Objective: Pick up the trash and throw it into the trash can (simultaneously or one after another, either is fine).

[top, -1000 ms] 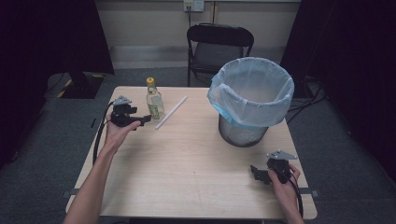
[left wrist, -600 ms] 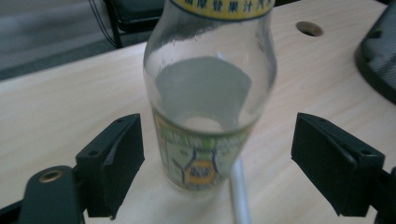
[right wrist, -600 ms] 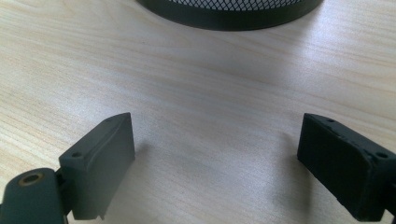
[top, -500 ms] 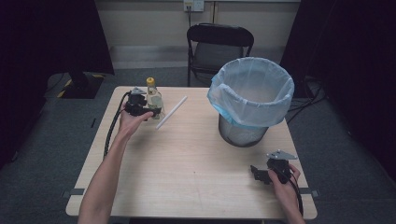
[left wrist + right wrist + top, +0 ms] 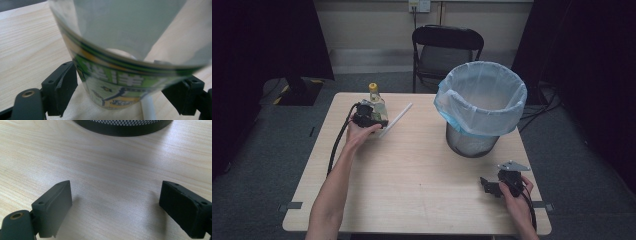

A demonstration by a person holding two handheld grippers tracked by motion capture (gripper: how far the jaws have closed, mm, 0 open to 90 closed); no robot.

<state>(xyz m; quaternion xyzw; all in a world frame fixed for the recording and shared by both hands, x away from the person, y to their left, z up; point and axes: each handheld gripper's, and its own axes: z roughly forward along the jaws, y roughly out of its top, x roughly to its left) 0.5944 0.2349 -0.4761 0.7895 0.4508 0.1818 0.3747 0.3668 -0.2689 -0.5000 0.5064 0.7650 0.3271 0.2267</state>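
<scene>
Two black jaws of the left gripper [image 5: 125, 97] stood on either side of the plastic bottle [image 5: 120, 82] in the left gripper view, one at the lower left of the frame and one at the lower right; the bottle's green-labelled lower body sat squarely between them, and a gap showed on each side, so the pads did not appear to press yet, though the jaws had just been closing a little around it; in the high view the bottle [image 5: 376, 100] stood upright in the upper left of the frame, near the far left corner of the wooden table [image 5: 422, 185], its yellow cap above the left gripper [image 5: 371, 118], its long axis vertical and so crossing the line between the jaws; a white straw [image 5: 396, 119] lay slanted just beside it on the right; the lined wire wastebasket [image 5: 479, 107] stood well apart at right of centre; the right gripper [image 5: 492, 186] rested in the lower right, jaws spread over bare table, far from the bottle; judging by this, the left hand was plainly the nearer, and the coming move looked like a squeeze on the bottle's body.
</scene>
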